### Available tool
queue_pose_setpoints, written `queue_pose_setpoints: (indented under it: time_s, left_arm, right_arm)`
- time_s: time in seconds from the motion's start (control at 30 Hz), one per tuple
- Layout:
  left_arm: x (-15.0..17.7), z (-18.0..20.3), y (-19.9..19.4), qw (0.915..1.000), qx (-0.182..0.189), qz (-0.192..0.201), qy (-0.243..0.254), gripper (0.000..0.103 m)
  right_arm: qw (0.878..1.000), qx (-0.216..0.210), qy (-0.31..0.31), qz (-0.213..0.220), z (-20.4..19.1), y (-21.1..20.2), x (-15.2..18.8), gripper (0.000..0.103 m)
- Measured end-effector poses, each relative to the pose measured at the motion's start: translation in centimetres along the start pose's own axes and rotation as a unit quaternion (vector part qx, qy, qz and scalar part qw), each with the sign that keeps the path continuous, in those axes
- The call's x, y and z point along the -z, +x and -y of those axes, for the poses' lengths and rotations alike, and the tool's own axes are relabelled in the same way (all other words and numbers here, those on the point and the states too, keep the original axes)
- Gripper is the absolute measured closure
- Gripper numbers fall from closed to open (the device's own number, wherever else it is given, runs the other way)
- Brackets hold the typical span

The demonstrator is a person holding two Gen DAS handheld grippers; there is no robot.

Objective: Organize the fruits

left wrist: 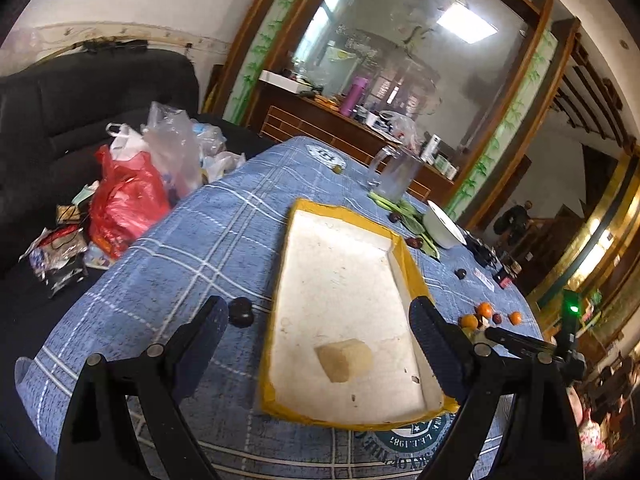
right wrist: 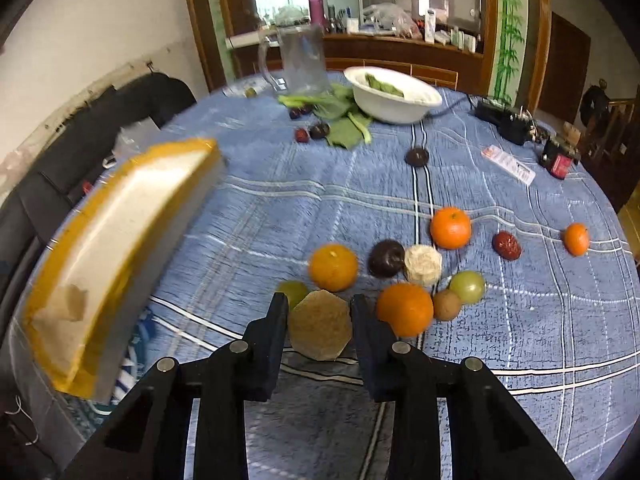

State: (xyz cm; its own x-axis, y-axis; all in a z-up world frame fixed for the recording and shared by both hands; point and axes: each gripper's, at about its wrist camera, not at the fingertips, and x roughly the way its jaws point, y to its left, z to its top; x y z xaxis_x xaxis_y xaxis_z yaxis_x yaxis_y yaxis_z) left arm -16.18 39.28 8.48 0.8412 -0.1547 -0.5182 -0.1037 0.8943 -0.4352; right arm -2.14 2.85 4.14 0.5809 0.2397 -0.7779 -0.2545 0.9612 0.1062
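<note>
A white foam tray with yellow taped rim [left wrist: 404, 248] lies on the blue checked tablecloth and holds one tan peeled chunk [left wrist: 345, 360]. My left gripper [left wrist: 320, 328] is open and empty, its fingers astride the tray's near end. In the right wrist view the tray [right wrist: 120, 216] is at the left, blurred. My right gripper [right wrist: 319, 322] is shut on a tan faceted peeled fruit piece [right wrist: 320, 326]. Beyond it lie oranges [right wrist: 333, 267] [right wrist: 450, 227] [right wrist: 405, 309], a dark plum [right wrist: 386, 258], a pale peeled piece [right wrist: 423, 265], green grapes [right wrist: 467, 287] and a red date [right wrist: 506, 245].
A white bowl of greens [right wrist: 394, 94], leafy greens [right wrist: 344, 128] and a glass mug [right wrist: 300, 60] stand at the table's far side. A dark fruit [left wrist: 241, 312] lies left of the tray. Plastic bags [left wrist: 128, 196] sit on the black sofa. Black gadgets [right wrist: 508, 120] lie at the right.
</note>
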Motion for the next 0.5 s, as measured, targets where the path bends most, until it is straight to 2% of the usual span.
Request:
queue_pose_setpoints:
  time_s: [0.03, 0.13, 0.2, 0.27, 0.37, 0.5]
  left_arm:
    - [0.0, -0.4, -0.2, 1.0000, -0.002, 0.002, -0.009, 0.011]
    - [0.3, -1.4, -0.4, 0.9996, -0.007, 0.005, -0.025, 0.011]
    - [0.5, -1.8, -0.7, 0.9994, -0.011, 0.007, -0.032, 0.011]
    - [0.6, -2.5, -1.4, 0.9988, -0.024, 0.018, -0.039, 0.011]
    - [0.4, -4.0, -2.4, 0.9970, -0.034, 0.033, -0.061, 0.011]
    - [0.3, -6.3, -3.3, 0.9939, -0.047, 0.046, -0.089, 0.011]
  right_arm:
    - [1.000, -0.007, -0.002, 0.007, -0.5, -0.6, -0.1, 0.069]
    - [0.996, -0.083, 0.000, 0.016, -2.8, -1.9, -0.8, 0.068]
    - [0.988, -0.150, -0.014, 0.017, -5.6, -2.5, -1.3, 0.068]
    - [0.980, -0.193, -0.037, 0.017, -8.5, -2.7, -1.5, 0.068]
    - [0.973, -0.220, -0.073, 0.015, -12.2, -2.6, -1.6, 0.068]
    - [0.968, -0.228, -0.108, 0.006, -15.5, -2.0, -1.4, 0.068]
